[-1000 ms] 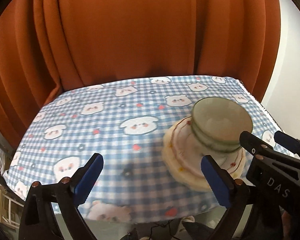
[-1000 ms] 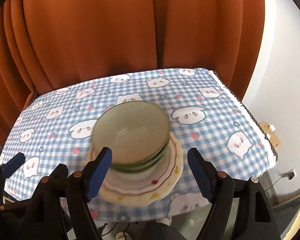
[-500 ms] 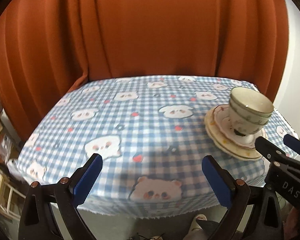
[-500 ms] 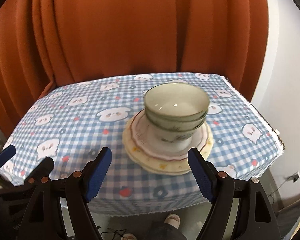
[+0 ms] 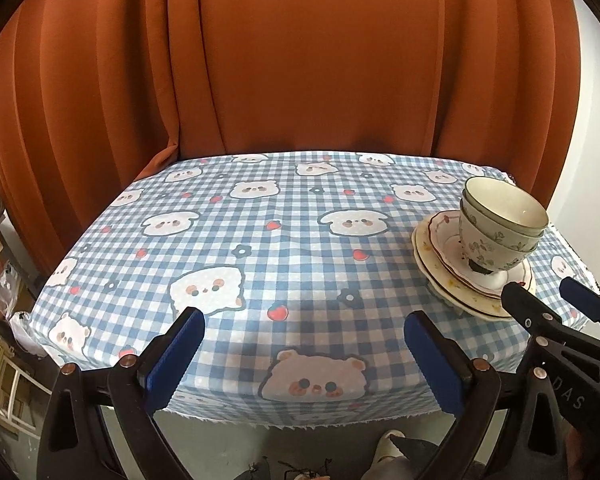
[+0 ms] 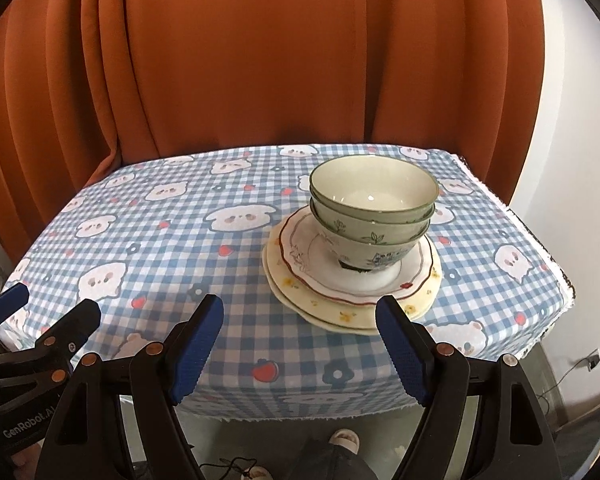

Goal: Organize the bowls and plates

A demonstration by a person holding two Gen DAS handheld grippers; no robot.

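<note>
Right now the stacked bowls (image 6: 372, 216) sit on the stacked plates (image 6: 352, 280), toward the right side of the bench (image 6: 148, 248), which is covered in a blue checked cloth with bear faces.

Both tools hover off the near edge. The right gripper (image 6: 300, 344) has its blue-padded fingers (image 6: 196, 344) spread wide with nothing between them, and the stack lies straight ahead and slightly to the right of that gap, a little beyond the tips. The left gripper (image 5: 300, 360) is equally wide open and empty; from it the bowls (image 5: 500, 224) and plates (image 5: 460, 276) lie well off to the right, past its right finger, with only bare cloth in front of it. So the right hand looks the nearer and better lined up for the stack. The bowls are round, so no long axis matters; the rim (image 6: 374, 184) faces up and level.

Writing: "GenRobot.AI" can be read on the left tool's body in the right wrist view, and "DAS" on the right tool's body in the left wrist view. The dishes carry floral prints, no text.
</note>
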